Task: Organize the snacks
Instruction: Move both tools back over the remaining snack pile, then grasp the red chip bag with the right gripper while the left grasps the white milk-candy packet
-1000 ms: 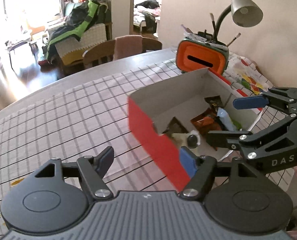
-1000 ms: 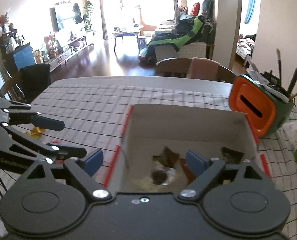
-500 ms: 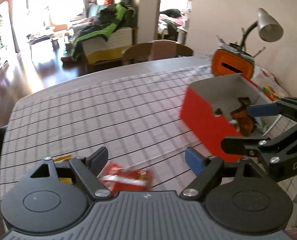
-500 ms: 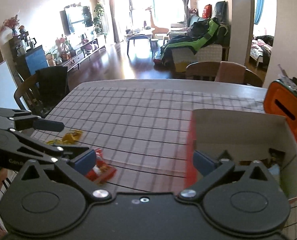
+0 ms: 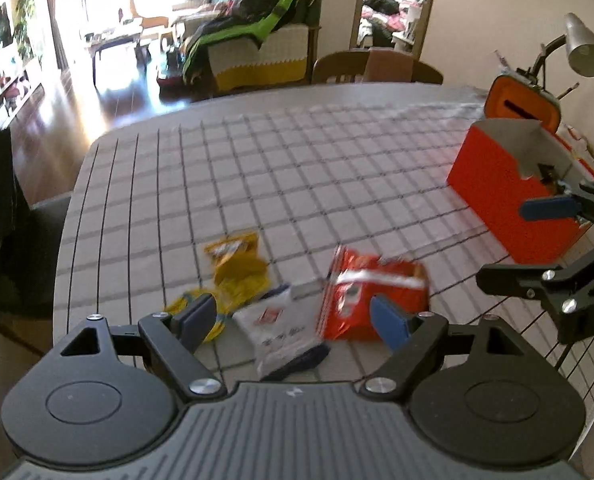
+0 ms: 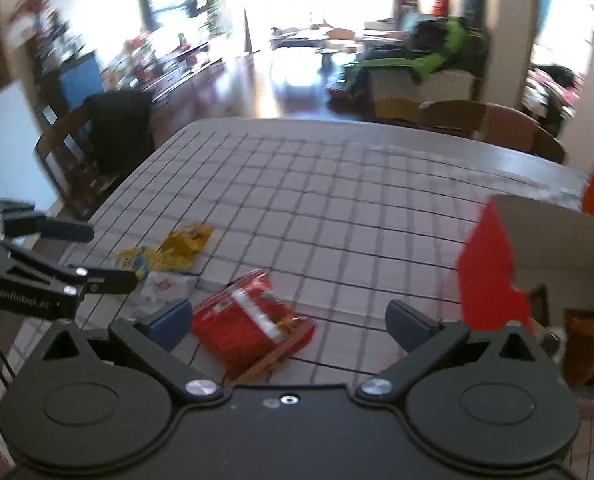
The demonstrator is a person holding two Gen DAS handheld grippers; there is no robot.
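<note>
Where sun floods the room, checked tablecloth, snack packets, red box

Tablecloth mid open, red box blocks right

red packet, yellow packet, checked tablecloth

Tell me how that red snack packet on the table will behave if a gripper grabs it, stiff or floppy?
The red snack packet looks like thin crinkled film, so it would probably flex and crumple, not stay stiff. Its glossy surface may slip between the pads. It lies flat on the checked tablecloth, so it should slide when pushed, not roll.
</note>
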